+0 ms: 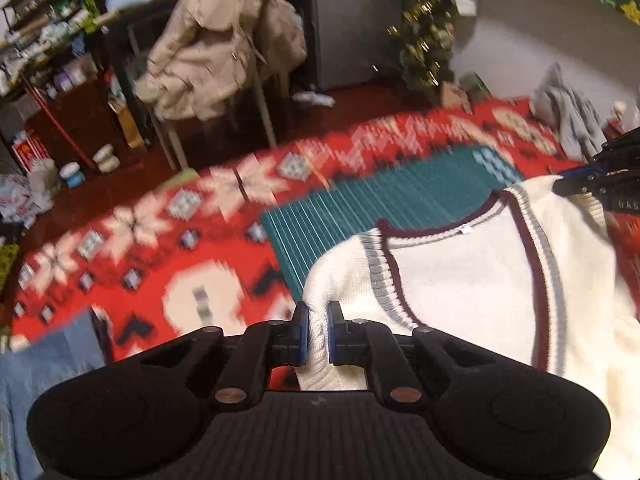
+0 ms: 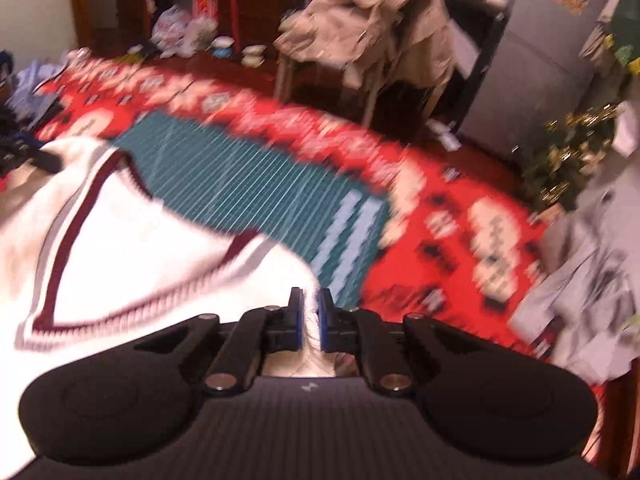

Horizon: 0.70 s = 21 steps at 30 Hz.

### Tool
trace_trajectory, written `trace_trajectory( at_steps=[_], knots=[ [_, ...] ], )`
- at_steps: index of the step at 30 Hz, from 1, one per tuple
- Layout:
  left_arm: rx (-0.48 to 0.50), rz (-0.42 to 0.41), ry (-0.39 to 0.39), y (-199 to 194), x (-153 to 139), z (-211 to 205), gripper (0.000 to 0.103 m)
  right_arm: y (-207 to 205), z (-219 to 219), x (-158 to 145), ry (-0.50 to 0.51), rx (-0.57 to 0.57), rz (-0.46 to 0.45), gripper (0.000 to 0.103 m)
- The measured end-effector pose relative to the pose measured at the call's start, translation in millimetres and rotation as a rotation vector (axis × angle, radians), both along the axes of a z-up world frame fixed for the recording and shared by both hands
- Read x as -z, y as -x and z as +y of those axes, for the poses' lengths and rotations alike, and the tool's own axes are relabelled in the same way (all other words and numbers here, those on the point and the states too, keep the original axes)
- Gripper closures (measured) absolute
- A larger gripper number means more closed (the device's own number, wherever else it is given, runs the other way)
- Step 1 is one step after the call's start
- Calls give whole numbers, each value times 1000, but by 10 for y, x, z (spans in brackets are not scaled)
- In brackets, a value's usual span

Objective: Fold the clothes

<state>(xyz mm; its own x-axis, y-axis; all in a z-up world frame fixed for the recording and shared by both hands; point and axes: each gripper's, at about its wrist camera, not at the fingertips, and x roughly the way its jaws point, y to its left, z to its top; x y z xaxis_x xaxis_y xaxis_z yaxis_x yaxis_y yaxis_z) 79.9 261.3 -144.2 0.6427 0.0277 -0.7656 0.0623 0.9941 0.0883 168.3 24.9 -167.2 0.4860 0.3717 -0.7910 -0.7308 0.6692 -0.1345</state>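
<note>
A white knit vest with a maroon and grey V-neck trim hangs stretched between both grippers above a teal mat. My left gripper is shut on the vest's left shoulder edge. My right gripper is shut on the other shoulder, with white knit pinched between its blue pads. In the left wrist view the right gripper shows at the right edge, clamped on the vest. In the right wrist view the vest spreads to the left, and the left gripper holds its far corner. Both views are motion-blurred.
A red patterned blanket covers the surface under the teal mat. A blue garment lies at the near left, grey clothes at the far right. A chair draped with a beige coat and a small decorated tree stand beyond.
</note>
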Motion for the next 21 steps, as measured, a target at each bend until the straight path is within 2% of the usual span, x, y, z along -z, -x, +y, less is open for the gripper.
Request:
trace_trajectory(
  at_steps=[5,8,9,10,14,15,18,21],
  knots=[
    [-87,-28,-4,-425,-164,54,93,-333,144,-234,-11,36,-71,96],
    [-146,2,15,-620,-105,76,80,-532,230,-375,-17,58,-114,90],
    [-166,6,27,-645,-86,90,75,-557,250,-373,-15,67,-119,83],
    [-180,5,46,-636,-76,101,74,-571,267,-359,-11,75,-122,79],
    [-178,-9,103,-445,-118,135,69,-501,171,-383,-63,90,-97,79],
    [-174,-14,116,-373,-135,138,67,-453,121,-394,-70,86,-94,78],
    [-157,-27,150,-109,-195,134,66,-290,-64,-434,-96,77,-70,69],
    [-160,-34,201,194,-243,114,65,9,-310,-475,-136,63,-25,69]
  ],
)
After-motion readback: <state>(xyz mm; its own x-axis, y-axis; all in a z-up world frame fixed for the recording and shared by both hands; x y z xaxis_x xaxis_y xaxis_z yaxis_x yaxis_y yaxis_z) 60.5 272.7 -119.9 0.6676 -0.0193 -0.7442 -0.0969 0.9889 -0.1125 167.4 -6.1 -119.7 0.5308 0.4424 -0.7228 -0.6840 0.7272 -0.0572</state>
